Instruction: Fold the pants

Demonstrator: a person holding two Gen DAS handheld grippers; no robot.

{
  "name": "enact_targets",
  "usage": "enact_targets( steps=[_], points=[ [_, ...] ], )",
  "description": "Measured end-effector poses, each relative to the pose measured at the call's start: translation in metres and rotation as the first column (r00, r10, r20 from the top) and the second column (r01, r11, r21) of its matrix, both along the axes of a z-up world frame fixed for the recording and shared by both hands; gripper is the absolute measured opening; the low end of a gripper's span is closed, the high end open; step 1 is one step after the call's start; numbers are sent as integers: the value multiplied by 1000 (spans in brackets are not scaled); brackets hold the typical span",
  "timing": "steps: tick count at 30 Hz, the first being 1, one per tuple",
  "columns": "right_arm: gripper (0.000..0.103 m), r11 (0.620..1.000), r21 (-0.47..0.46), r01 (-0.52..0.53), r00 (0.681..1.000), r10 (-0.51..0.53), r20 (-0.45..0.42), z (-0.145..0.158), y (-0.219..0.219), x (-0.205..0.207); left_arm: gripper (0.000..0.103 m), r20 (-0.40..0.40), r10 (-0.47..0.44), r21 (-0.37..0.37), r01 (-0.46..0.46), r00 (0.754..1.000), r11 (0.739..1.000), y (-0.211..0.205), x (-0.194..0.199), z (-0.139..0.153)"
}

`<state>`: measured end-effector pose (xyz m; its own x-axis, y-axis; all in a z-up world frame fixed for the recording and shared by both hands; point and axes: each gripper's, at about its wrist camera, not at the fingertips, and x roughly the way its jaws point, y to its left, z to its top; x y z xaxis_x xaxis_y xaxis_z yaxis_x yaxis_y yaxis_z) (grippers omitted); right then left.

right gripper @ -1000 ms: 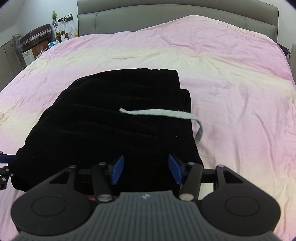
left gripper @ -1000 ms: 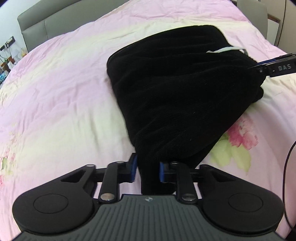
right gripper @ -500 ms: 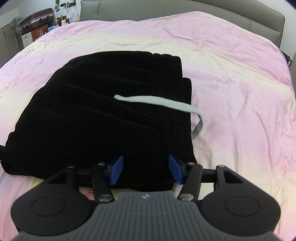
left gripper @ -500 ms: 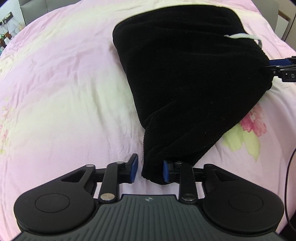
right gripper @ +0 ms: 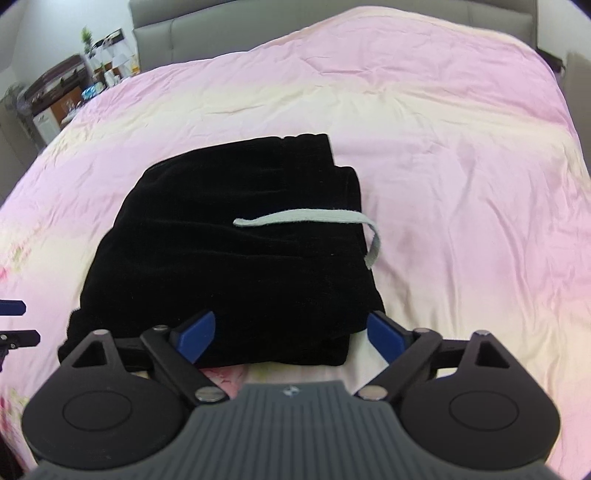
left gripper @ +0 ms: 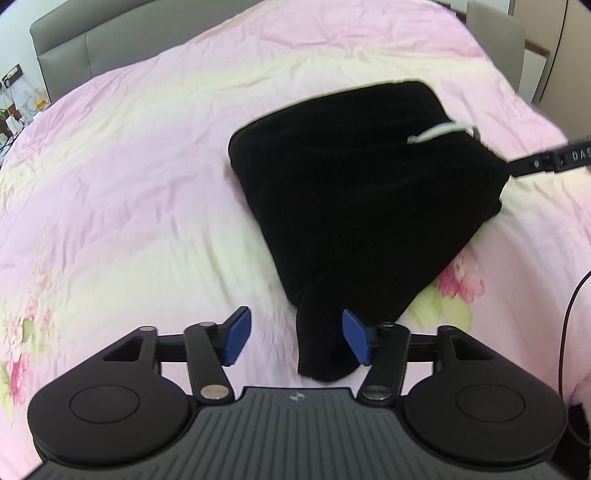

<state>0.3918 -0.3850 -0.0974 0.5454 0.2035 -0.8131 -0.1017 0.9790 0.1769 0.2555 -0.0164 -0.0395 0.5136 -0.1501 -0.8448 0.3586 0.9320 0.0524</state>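
The black pants [right gripper: 236, 254] are seen folded into a compact stack lying on the pink and cream bedspread [right gripper: 461, 184], roughly at the middle of the bed. A pale grey drawstring [right gripper: 314, 221] is draped across the top layer and bent down over the stack's right edge. In the left wrist view the same pants [left gripper: 365, 206] are shown narrowing to a near corner, which lies between the blue pads of the left gripper [left gripper: 297, 338]; its fingers are spread apart, the right pad [left gripper: 355, 339] is just at the cloth, and the left pad is held clear of it over the bedspread [left gripper: 129, 184]. The right gripper [right gripper: 291, 334] is seen with its fingers wide apart at the near edge of the stack, nothing being clamped between them. Pink flower prints [left gripper: 461, 284] are visible on the cover beside the near right of the pants. A grey padded headboard [right gripper: 229, 33] is seen at the far end, and cluttered furniture [right gripper: 55, 99] stands at the far left.
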Motion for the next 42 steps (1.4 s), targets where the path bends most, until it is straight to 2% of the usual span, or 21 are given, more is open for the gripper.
enact_targets(
  steps=[3,6,9,13,16,19,24,26,28,30,31,34,36,38,42],
  points=[
    [91,995,72,69,997,-66,-41,-1,-16,8,76,-1,11,-89,-11,1000,996,3,22,8],
    [92,988,119,100,992,-90,-87,-5,-32,24,76,-27,32,-195,-37,999,980,10,49,7],
    [92,985,147,93,988,-73,-135,-12,-42,44,78,-75,48,-289,-68,996,955,19,81,-1],
    [92,972,208,110,982,-75,-172,-24,-60,70,80,-145,109,-393,-158,983,906,33,120,-23],
    [92,950,287,125,976,-65,-210,-42,-72,92,80,-214,124,-443,-209,969,872,41,141,-45],
    [92,916,374,143,965,-45,-259,-69,-80,111,80,-266,126,-459,-241,956,855,43,155,-70],
    [91,857,486,172,945,-5,-327,-118,-85,132,91,-335,97,-553,-280,937,785,52,167,-99],
    [91,842,515,160,948,13,-317,-126,-85,136,92,-353,84,-571,-286,932,770,53,172,-107],
    [91,844,519,135,953,33,-301,-131,-83,141,91,-353,72,-581,-279,933,764,52,176,-111],
    [84,847,518,116,957,45,-287,-130,-76,143,83,-354,69,-587,-279,933,760,51,178,-111],
    [76,848,519,106,959,51,-280,-128,-74,144,81,-354,76,-584,-284,932,761,50,178,-109],
    [70,874,478,86,963,50,-265,-119,-66,142,68,-352,91,-573,-291,932,766,48,173,-102],
    [67,890,450,75,967,45,-249,-110,-61,139,57,-346,105,-563,-296,932,772,45,171,-94],
    [61,905,420,67,972,37,-233,-99,-55,137,51,-331,116,-554,-292,937,780,42,168,-86],
    [52,922,383,62,981,14,-193,-67,-45,129,45,-288,116,-549,-264,950,793,40,157,-63]
  ],
)
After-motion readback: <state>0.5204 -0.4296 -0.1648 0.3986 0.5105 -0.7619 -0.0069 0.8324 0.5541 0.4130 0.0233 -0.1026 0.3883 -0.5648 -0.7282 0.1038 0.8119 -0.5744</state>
